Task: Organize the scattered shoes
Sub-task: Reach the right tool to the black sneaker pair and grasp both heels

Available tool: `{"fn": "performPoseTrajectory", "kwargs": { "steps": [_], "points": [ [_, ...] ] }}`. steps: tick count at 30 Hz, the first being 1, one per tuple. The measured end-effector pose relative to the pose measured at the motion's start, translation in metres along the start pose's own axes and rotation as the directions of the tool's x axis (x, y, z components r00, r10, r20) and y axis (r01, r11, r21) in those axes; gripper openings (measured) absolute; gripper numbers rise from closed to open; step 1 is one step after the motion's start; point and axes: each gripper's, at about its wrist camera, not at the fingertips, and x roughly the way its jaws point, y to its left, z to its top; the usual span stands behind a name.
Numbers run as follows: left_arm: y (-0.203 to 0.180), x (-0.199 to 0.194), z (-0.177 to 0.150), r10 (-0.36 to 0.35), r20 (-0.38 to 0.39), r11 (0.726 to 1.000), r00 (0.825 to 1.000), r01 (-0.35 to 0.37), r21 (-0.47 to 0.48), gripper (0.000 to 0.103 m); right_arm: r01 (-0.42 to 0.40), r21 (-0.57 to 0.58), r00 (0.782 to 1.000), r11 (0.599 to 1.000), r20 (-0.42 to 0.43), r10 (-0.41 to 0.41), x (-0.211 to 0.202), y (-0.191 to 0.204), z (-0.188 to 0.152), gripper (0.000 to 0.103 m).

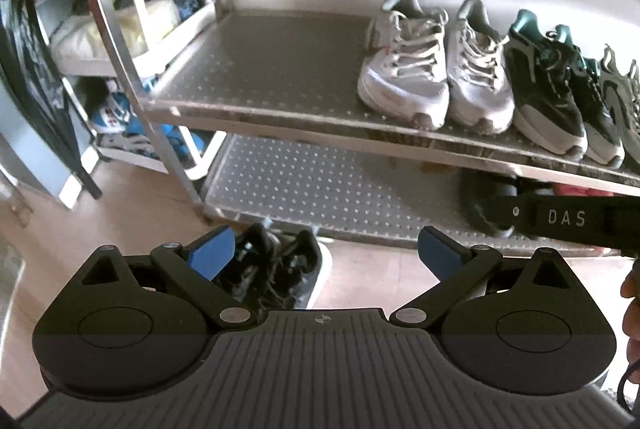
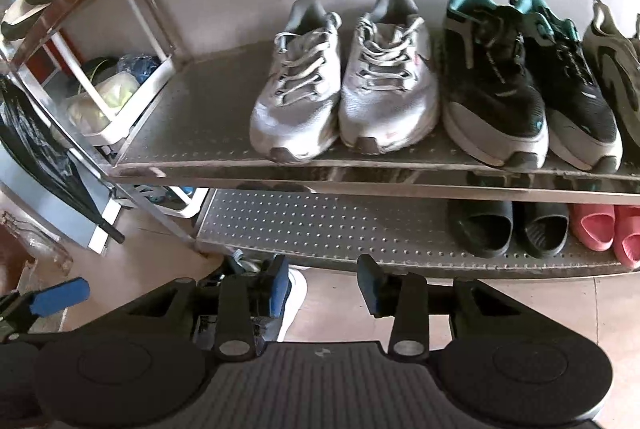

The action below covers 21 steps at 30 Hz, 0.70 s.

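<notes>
Metal shoe rack (image 2: 360,177) on tiled floor (image 1: 120,229). Left hand-held gripper (image 1: 324,253) open wide, nothing pinched, over dark sneaker (image 1: 272,269) lying on the floor by the rack's lower front edge. Right hand-held gripper (image 2: 324,285) partly open, empty, beside that sneaker. White sneakers (image 2: 344,85) sit mid-shelf; black slides (image 2: 508,229) on the bottom shelf, right.

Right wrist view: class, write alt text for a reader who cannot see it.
The open right gripper hovers over a black shoe on the floor before a metal rack. Its middle shelf holds grey sneakers and black-teal sneakers; slides sit below.
</notes>
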Motion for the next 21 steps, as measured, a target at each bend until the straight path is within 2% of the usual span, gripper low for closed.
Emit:
{"fn": "performPoseTrajectory", "kwargs": {
  "steps": [8, 14, 17, 19, 21],
  "points": [
    [0.009, -0.003, 0.005, -0.027, 0.005, 1.000, 1.000, 0.027, 0.009, 0.101, -0.010, -0.030, 1.000, 0.999, -0.011, 0.010, 0.009, 0.008, 0.000, 0.043],
    [0.031, -0.001, 0.008, -0.089, -0.033, 0.996, 0.995, 0.088, -0.016, 0.101, -0.021, -0.075, 0.994, 0.997, -0.113, 0.012, 0.037, 0.010, -0.015, 0.046],
    [0.051, -0.005, 0.011, -0.083, -0.009, 0.994, 0.997, 0.082, -0.071, 0.101, -0.076, -0.067, 0.973, 0.995, -0.224, 0.059, 0.070, 0.015, -0.030, 0.046],
    [0.064, -0.011, 0.015, -0.043, 0.030, 0.994, 0.999, 0.045, -0.101, 0.101, -0.113, -0.030, 0.946, 0.993, -0.310, 0.098, 0.103, 0.023, -0.040, 0.046],
    [0.077, -0.018, 0.018, 0.009, 0.071, 0.992, 0.997, 0.000, -0.123, 0.101, -0.121, -0.023, 0.929, 0.992, -0.355, 0.105, 0.131, 0.036, -0.047, 0.046]
  ]
}}
